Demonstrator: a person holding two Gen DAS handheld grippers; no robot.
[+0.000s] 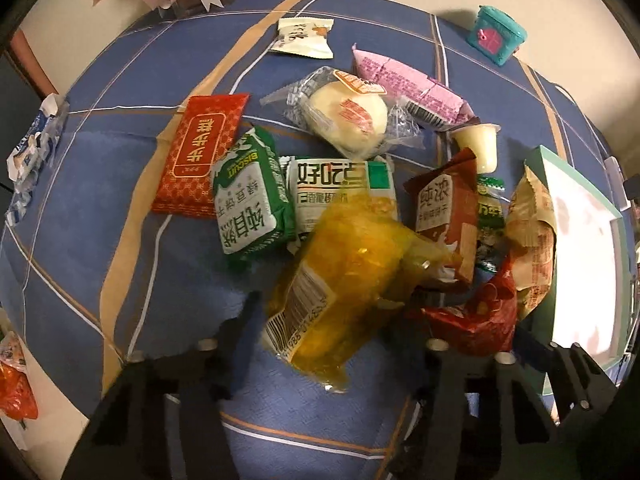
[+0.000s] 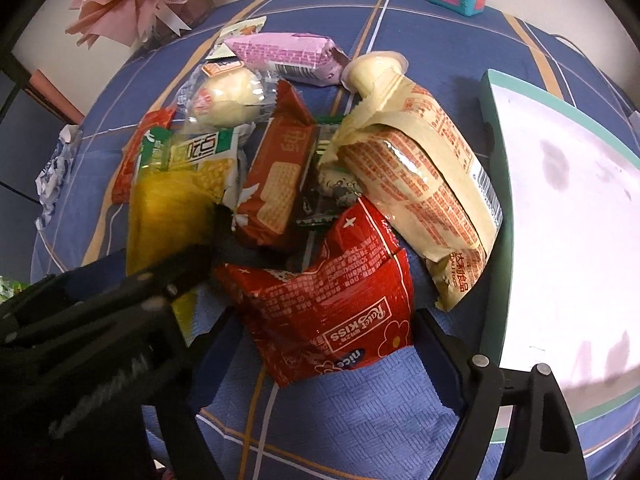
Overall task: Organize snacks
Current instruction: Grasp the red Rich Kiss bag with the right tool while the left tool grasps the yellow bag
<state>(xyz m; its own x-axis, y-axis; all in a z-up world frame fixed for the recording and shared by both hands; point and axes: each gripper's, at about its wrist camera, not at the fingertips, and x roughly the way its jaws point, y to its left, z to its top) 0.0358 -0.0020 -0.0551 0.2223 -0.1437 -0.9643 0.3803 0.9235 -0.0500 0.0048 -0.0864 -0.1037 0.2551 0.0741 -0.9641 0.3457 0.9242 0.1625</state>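
"What's nearest, and is there room to work?"

"Nearest is bare blue cloth (image 2: 360, 420), woven, crossed by tan and white lines. That strip in front of the pile is the only free ground. On the right a shallow box (image 2: 496, 208) with a green rim and a pale inside walls that side off."

"And the grippers?"

"The left gripper (image 1: 332, 312) looks clenched on a yellow packet (image 1: 340, 280), glossy crinkled film with a barcode, at the front of the heap. The right gripper (image 2: 320, 320) straddles a red packet (image 2: 332, 292) of creased foil. Its fingers sit at the packet's edges, but I can't tell if they're pressing. The two grippers crowd each other; the left one hides the right one's left finger."

"Behind those?"

"A cream packet (image 2: 420, 168) leans on the box's rim. A brown biscuit packet (image 2: 276, 176) is wedged upright mid-pile, and a puffy green packet (image 1: 248, 200) overlaps a flat red sachet (image 1: 200, 152). Further back there's a round bun (image 1: 348, 116) in clear wrap, a pink packet (image 1: 408, 80) and a small jelly cup (image 1: 478, 144)."

"And the far edge?"

"A white sachet (image 1: 304, 36) lies alone. There's a teal toy case (image 1: 496, 34) at the cloth's back corner and pink ribboned flowers (image 2: 132, 4) on the left. A crumpled wrapper (image 1: 32, 148) sits at the left edge."
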